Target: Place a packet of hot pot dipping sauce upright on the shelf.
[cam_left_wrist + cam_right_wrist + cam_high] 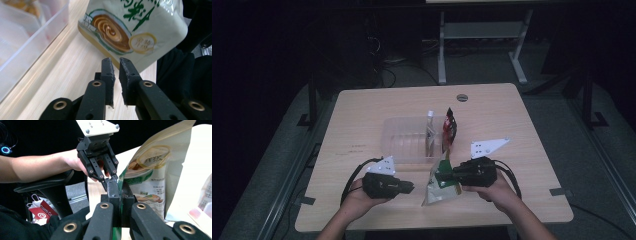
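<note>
A white and green snack pouch [438, 194] hangs tilted over the table's front, its lower corner on the wood. My right gripper [444, 175] is shut on the pouch's green top edge; in the right gripper view the edge is pinched between the jaws [119, 188] and the pouch [150, 177] spreads to the right. My left gripper [411, 187] is just left of the pouch and points at it. Its jaws [117, 61] stand a narrow gap apart with nothing between them, just short of the pouch [130, 30]. In the right gripper view, the left gripper [110, 179] faces the pouch's edge.
A clear plastic container [393, 142] sits mid-table behind the grippers and holds a red packet [449, 127] and a pale packet [430, 131]. Its wall [30, 40] runs along the left of the left gripper view. A round grommet [462, 97] sits near the far edge.
</note>
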The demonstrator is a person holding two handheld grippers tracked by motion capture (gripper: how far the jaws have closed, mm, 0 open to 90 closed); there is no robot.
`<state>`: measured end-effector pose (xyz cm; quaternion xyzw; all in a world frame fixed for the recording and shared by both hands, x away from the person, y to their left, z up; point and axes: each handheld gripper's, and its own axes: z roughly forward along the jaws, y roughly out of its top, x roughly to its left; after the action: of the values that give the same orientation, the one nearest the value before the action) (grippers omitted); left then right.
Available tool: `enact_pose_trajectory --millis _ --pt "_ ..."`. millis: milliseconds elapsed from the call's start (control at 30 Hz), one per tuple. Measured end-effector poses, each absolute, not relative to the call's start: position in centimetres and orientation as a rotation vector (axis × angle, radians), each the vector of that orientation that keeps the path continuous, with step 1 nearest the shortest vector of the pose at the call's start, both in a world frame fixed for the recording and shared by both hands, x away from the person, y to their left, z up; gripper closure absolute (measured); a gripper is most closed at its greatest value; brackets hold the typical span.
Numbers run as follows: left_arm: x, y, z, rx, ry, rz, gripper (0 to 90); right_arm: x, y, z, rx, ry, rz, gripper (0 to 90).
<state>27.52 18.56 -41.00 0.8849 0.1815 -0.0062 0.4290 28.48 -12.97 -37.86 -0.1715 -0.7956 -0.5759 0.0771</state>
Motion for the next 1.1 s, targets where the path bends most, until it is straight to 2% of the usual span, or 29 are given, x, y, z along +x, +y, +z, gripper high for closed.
enact_pose_trajectory --millis 267,333,1100 --pt "27.0 20.9 -41.3 2.214 0.577 0.007 67.4 29.2 -11.4 -37.0 -0.486 -2.394 -1.722 89.9" --pt "26.9 21.5 -41.5 2.222 0.606 0.028 60.5 29.8 -10.8 -36.7 -0.468 -2.398 -1.732 89.9" --pt "26.3 24.5 -42.0 2.169 0.777 0.115 31.9 34.8 -6.4 -32.6 -0.392 -2.423 -1.786 89.9"
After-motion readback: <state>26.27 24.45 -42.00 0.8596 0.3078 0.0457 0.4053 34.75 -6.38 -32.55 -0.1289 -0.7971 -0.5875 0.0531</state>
